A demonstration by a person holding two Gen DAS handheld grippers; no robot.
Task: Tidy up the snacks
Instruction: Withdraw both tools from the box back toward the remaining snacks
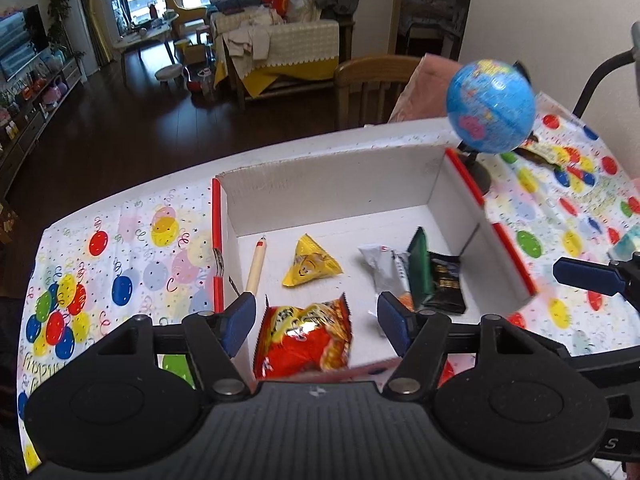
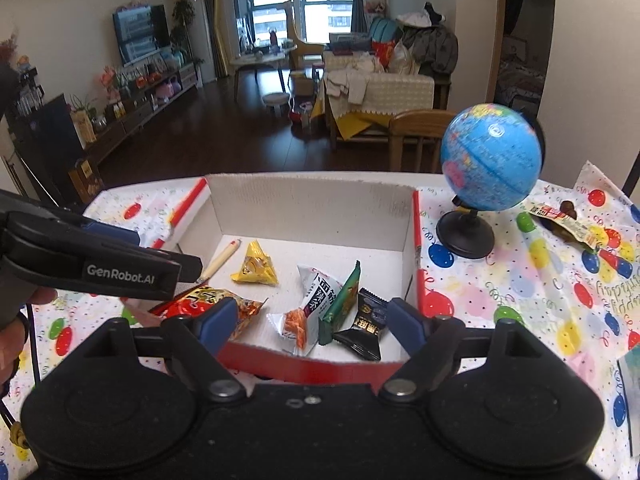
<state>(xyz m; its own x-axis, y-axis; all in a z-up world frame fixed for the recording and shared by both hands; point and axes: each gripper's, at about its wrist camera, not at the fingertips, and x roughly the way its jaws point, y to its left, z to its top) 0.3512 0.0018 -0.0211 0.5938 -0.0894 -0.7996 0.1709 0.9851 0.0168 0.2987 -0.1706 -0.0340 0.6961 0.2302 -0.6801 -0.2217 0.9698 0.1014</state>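
Behind the counter (image 2: 540, 280) stretches a living room with dark wood flooring, a television on a low cabinet along one wall, tall windows at the far end, a sofa heaped with clothes and a wooden chair (image 2: 416, 136) pushed up to the far edge. My counter wears a white cloth printed with coloured balloons. On it sits a large open cardboard box (image 2: 312, 208) with white inner walls and red edges, its near wall low beneath both my tools. Just right of the box stands a blue globe (image 2: 490, 156) on a black stand, close against the box's right wall, and past the globe a brown snack wrapper (image 2: 560, 220) lies on the cloth, outside the box.

Inside the box lie the other snacks: a red packet (image 1: 304, 336) at the near left, a yellow triangular packet (image 1: 308, 266) toward the middle, then a white packet (image 2: 308, 304), a green packet (image 2: 342, 300) propped on edge against it, and a black packet (image 2: 366, 330) at the near right. A pale pen (image 1: 256, 264) rests along the left wall.

My left tongs (image 1: 316, 318) hang spread above the red packet, gripping nothing. My right tongs (image 2: 310, 320) are spread wide over the near right corner, also empty.
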